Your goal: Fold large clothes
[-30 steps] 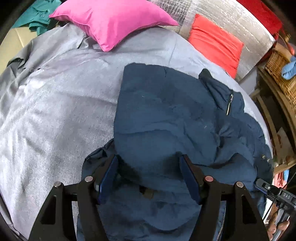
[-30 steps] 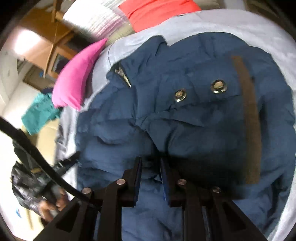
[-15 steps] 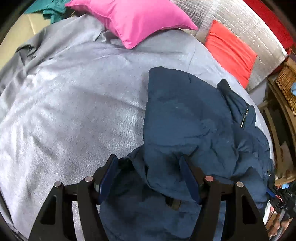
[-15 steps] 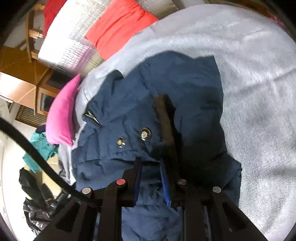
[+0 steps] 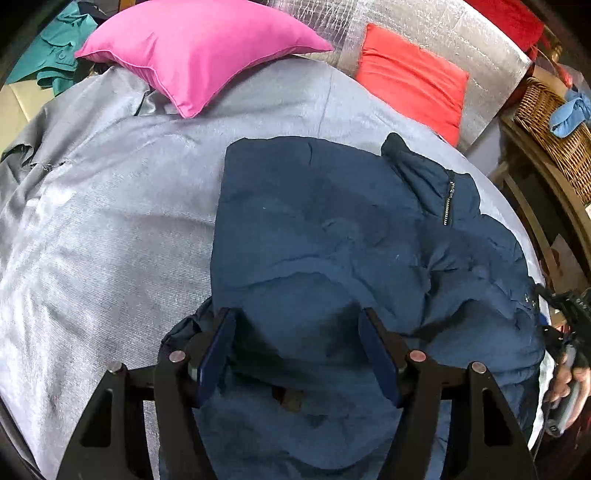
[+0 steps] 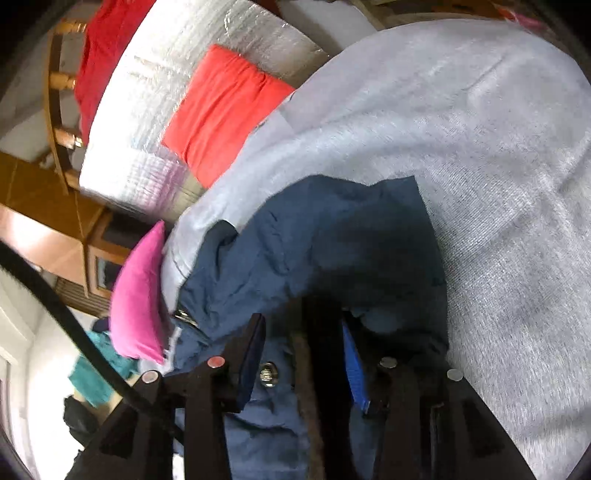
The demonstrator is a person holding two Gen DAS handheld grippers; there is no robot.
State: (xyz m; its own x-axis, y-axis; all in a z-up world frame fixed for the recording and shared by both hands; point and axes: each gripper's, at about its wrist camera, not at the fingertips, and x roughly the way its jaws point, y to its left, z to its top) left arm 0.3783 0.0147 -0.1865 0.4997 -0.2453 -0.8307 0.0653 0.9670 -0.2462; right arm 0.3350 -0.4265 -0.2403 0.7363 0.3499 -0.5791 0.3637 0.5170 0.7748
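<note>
A navy padded jacket point(image 5: 332, 240) lies on the grey bedspread point(image 5: 92, 240), its collar and zip toward the red cushion. My left gripper point(image 5: 297, 339) hovers over the jacket's near part, jaws wide and pinching nothing. In the right wrist view, my right gripper point(image 6: 303, 358) is opening its jaws. The jacket point(image 6: 314, 251) edge, with its brown strip and a metal snap point(image 6: 266, 373), stands loose between the fingers. A person's hand point(image 5: 563, 380) holds that gripper at the bed's right edge.
A pink pillow point(image 5: 199, 51) and a red cushion point(image 5: 410, 77) lean at the silver quilted headboard point(image 5: 424, 22). A wicker basket point(image 5: 554, 122) sits on a wooden stand to the right. A teal garment point(image 5: 51, 55) lies beyond the far left corner.
The right gripper swung across with the jacket's snap edge, rolled, and its jaws parted from shut. The left view shifted sideways and came back; its jaws stayed wide.
</note>
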